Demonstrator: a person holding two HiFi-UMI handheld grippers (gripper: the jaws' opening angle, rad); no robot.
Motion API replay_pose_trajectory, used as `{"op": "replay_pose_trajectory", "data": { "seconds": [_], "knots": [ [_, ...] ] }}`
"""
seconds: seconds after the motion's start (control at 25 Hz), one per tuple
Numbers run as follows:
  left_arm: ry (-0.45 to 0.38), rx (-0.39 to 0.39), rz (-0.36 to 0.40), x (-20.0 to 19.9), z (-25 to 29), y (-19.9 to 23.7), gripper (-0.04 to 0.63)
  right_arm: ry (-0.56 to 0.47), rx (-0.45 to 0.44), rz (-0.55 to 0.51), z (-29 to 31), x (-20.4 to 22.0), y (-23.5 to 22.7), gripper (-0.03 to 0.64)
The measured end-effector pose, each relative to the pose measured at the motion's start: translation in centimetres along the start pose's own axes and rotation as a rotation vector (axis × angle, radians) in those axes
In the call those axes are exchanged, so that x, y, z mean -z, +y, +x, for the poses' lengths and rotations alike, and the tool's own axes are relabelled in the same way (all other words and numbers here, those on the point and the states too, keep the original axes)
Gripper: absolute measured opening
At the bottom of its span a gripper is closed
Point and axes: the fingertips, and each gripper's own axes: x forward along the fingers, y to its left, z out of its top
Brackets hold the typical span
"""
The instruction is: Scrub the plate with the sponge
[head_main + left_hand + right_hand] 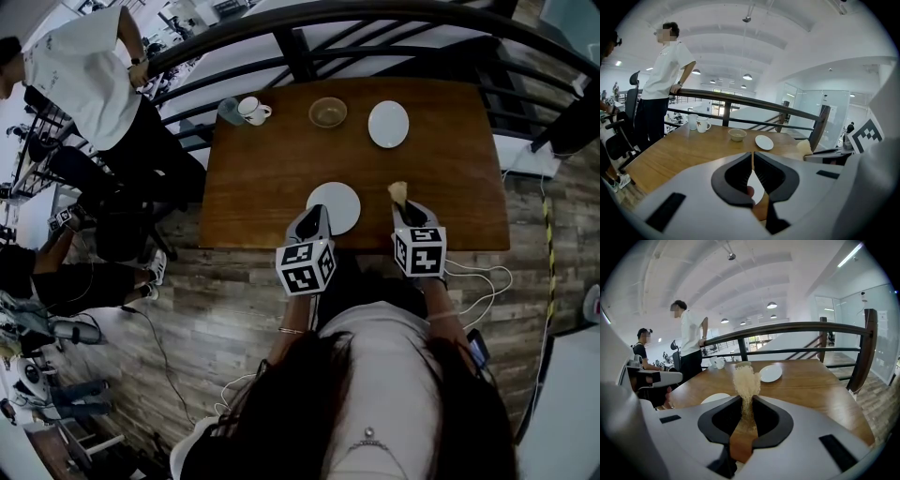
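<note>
While in tool [747, 398], sponge [746, 377] beside plate [339, 208].

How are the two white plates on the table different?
The near plate lies at the front edge of the table; the far plate lies at the back, beside the bowl. The left gripper reaches over the near plate's rim; no gripper is near the far plate. Both are round and white.

Bright ceiling lamps [747, 76], soft shadows; fisheye distortion, dark corners, blurred foreground.
</note>
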Motion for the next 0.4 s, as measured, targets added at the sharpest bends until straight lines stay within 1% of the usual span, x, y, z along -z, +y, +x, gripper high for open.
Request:
{"op": "replay_pose_trajectory", "data": {
  "seconds": [0.4],
  "knots": [
    [0.022, 0.01, -0.004, 0.51, 0.85, -0.08, 0.025, 0.007, 0.001, 0.018, 1.02, 0.2, -0.5, 0.08]
  ]
}}
